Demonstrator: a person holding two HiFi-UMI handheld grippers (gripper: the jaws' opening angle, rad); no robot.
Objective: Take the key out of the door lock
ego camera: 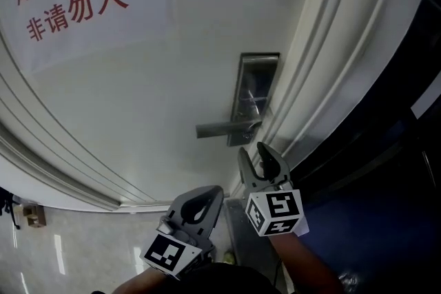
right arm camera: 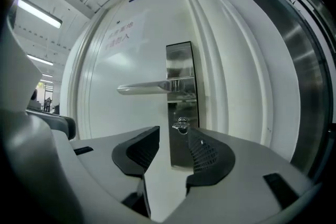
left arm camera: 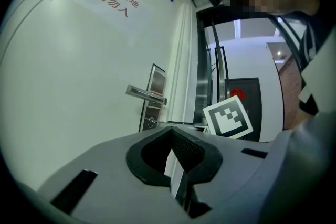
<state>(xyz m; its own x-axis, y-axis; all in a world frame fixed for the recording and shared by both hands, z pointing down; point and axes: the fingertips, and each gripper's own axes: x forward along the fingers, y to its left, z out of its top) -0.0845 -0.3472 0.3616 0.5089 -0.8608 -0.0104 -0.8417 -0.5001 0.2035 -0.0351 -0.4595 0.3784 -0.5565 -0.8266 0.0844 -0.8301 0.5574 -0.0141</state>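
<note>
Key [right arm camera: 181, 124] juts straight out of lock [right arm camera: 180, 63] toward right gripper [right arm camera: 174, 132], fingers apart; left gripper [left arm camera: 171, 131], fingers together.

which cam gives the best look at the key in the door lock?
Right gripper view: the key faces the camera in the lock plate below the handle, just beyond the open jaws. Left gripper view shows it small and side-on. Head view: cannot make it out.

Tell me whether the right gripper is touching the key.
Apart. Right gripper view: the right gripper stands open, and lock plate shows between the key and each jaw.
</note>
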